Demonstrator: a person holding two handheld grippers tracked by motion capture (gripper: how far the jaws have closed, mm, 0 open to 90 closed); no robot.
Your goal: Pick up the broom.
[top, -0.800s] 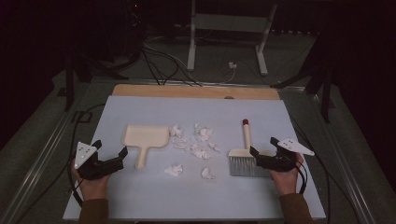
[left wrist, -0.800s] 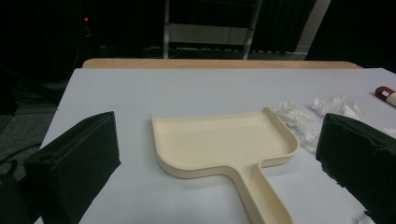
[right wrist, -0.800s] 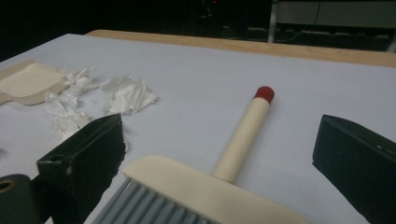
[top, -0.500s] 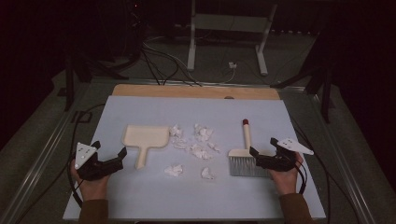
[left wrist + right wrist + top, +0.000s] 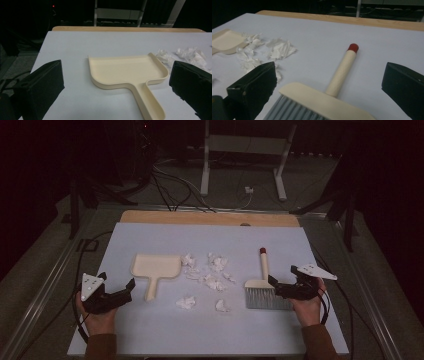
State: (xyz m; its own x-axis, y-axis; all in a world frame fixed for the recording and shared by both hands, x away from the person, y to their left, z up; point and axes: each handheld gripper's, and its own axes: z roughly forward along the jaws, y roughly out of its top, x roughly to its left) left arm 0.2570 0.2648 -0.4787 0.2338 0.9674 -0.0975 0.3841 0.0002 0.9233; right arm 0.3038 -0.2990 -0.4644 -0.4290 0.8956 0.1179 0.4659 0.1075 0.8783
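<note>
The surface (image 5: 150, 330), a pale sheet over a wooden board, carries all items in the high view. The cream dustpan (image 5: 155, 268) lies flat left of centre, tray toward the far edge and handle pointing back at the person. The brush (image 5: 265, 287) lies right of centre, grey bristles nearest the person and its red-tipped handle pointing away. Between them sits a loose scatter of crumpled white paper scraps (image 5: 207, 275), some just beside the dustpan's right edge. The left hand-held gripper (image 5: 127, 289) rests near the dustpan handle, jaws spread wide and gripping nothing; the left gripper view puts the handle between the jaw lines but apart from both. The right hand-held gripper (image 5: 274, 282) sits at the brush head, jaws likewise wide and empty, with the head lying ahead between them. Judgement: the step in hand is taking up both tools. To do it well, the left should close squarely on the dustpan handle, keeping the tray flat on the surface, and the right should take the brush low on its handle for firm control, without disturbing the scraps
</note>
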